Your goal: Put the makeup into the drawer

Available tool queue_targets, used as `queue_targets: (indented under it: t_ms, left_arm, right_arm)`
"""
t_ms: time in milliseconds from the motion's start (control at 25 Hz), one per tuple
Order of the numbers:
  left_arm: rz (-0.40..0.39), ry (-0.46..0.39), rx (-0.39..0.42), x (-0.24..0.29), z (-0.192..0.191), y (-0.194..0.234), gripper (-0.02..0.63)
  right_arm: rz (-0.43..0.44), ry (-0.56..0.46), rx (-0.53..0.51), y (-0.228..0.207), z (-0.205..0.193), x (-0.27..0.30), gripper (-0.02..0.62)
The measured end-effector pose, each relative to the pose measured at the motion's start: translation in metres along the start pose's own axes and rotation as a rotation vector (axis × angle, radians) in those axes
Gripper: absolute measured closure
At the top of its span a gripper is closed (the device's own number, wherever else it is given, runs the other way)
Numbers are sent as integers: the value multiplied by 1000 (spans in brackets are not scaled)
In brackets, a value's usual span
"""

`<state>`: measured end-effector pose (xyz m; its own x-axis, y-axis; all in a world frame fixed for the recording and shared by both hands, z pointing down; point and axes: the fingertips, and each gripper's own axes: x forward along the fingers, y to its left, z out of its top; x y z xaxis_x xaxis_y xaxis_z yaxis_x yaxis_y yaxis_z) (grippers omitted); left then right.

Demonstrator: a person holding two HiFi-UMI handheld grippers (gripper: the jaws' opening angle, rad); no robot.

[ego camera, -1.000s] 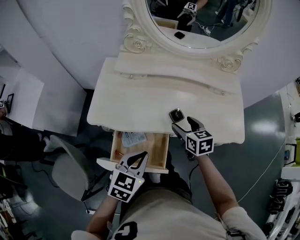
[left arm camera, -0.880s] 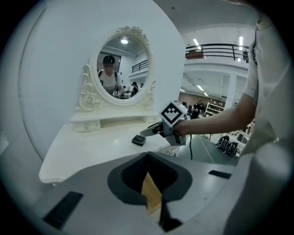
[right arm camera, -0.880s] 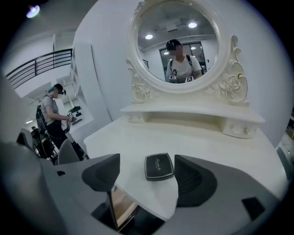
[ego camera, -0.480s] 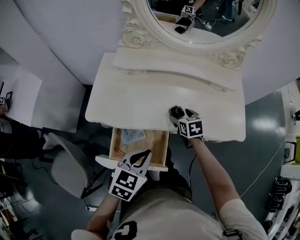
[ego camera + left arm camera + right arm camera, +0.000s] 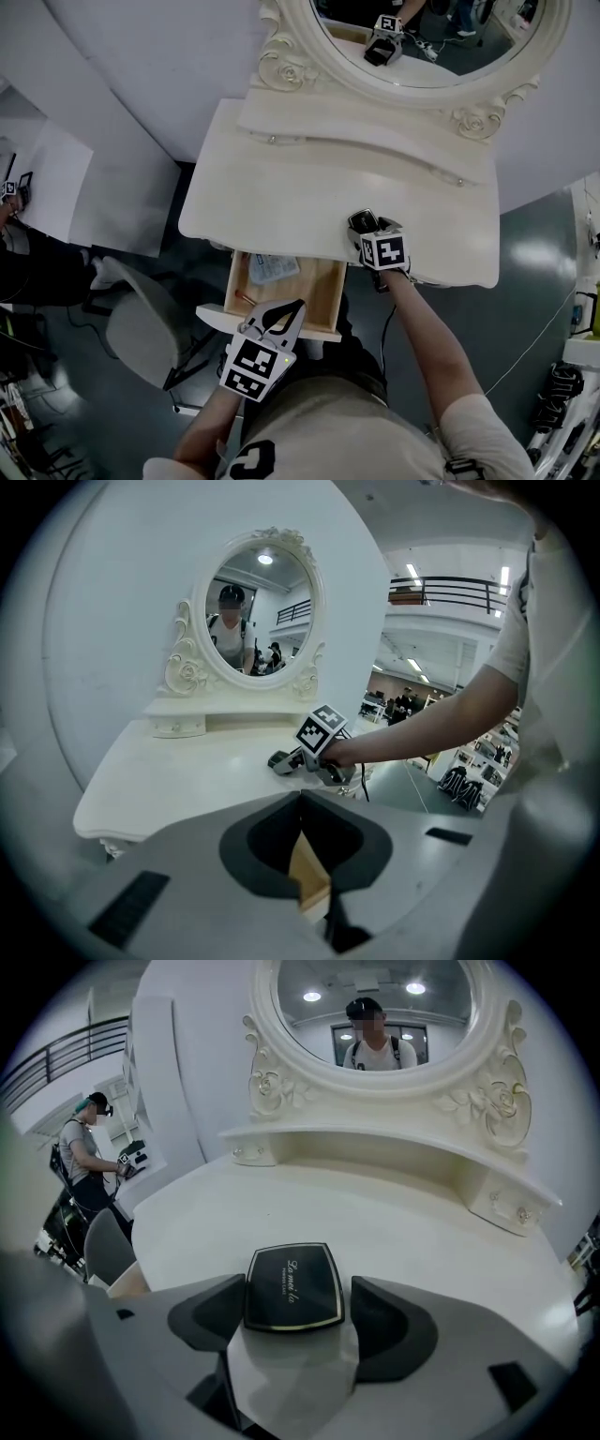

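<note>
A black square makeup compact (image 5: pixel 293 1286) lies flat near the front edge of the cream vanity table (image 5: pixel 281 197). In the head view, the compact (image 5: pixel 359 221) peeks out just beyond my right gripper (image 5: pixel 362 229). My right gripper (image 5: pixel 295 1309) is open, its jaws having just widened. The compact sits between them, with a narrow gap at the right jaw. Below the tabletop, the wooden drawer (image 5: pixel 323 291) is pulled out, with a pale packet (image 5: pixel 272 269) inside. My left gripper (image 5: pixel 281 314) is shut over the drawer's white front panel, and wood shows under the left gripper (image 5: pixel 302 803).
An ornate oval mirror (image 5: pixel 441 37) and a raised shelf with small drawers (image 5: pixel 511 1206) stand at the back of the table. A grey chair (image 5: pixel 141 328) stands to the left of the drawer. A person (image 5: pixel 84 1162) stands off to the left.
My right gripper has come down toward the tabletop, and its jaws now straddle the compact. The left gripper has stayed at the drawer front.
</note>
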<state>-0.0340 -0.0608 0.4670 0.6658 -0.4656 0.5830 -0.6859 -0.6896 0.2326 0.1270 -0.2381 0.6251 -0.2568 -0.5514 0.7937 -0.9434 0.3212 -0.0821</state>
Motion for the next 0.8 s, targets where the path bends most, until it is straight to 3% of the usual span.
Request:
queue_targets:
  t_ms: [440,600,800]
  left_arm:
    - [44,-36,-14,-21,0,9,552]
    - [69,-50,-29,-34,-3,20,552]
    - [82,-80,-52,-50,-5,29,552]
  right_arm:
    - [-22,15,30,-5,0,-3,253]
    - [2,-44,125,0,11,-17,253]
    - [33,-99,126,20,20,-39,253]
